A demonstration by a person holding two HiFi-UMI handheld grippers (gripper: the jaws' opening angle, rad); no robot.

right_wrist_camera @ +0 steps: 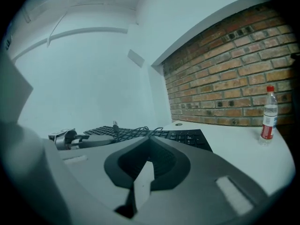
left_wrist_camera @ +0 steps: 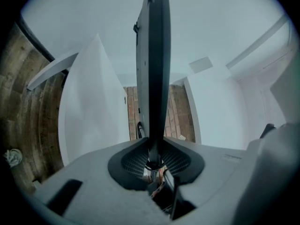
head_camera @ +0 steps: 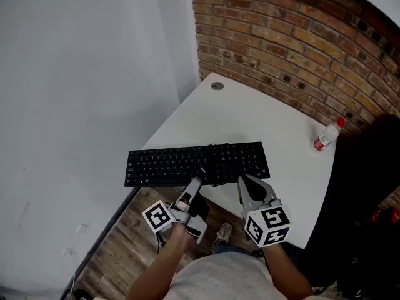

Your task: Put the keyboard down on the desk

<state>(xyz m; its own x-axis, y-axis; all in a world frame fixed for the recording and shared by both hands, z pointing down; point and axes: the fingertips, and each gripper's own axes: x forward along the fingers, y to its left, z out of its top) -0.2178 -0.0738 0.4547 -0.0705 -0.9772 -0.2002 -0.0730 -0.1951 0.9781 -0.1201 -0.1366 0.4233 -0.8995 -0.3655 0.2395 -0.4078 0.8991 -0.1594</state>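
White desk (head_camera: 281, 117) is sitting in the corner where a brick wall (head_camera: 300, 42) is meeting a plain pale one, and the action is all at its near edge. The black keyboard (head_camera: 197, 163) is lying flat and level along that edge, keys up. Its left end is poking out past the desk's side over the wooden floor (head_camera: 122, 233), and its cable (head_camera: 215, 166) is bunching loosely on top of the keys.

The left claw (head_camera: 196, 182) is pinching the keyboard's near rim, and its own view is showing the board edge-on, clamped between the jaws. Just beside it, the right claw (head_camera: 244, 181) is hovering at the same rim with its jaws pressed together on nothing.

Off at the far right of the desk a small bottle (head_camera: 327, 135) with a red cap is standing well clear.

So the task is looking nearly done. The keyboard is down at desk level, though whether its weight is fully resting there I cannot tell. What is remaining, by my reading, is settling it further onto the top, letting go and backing the left claw off.
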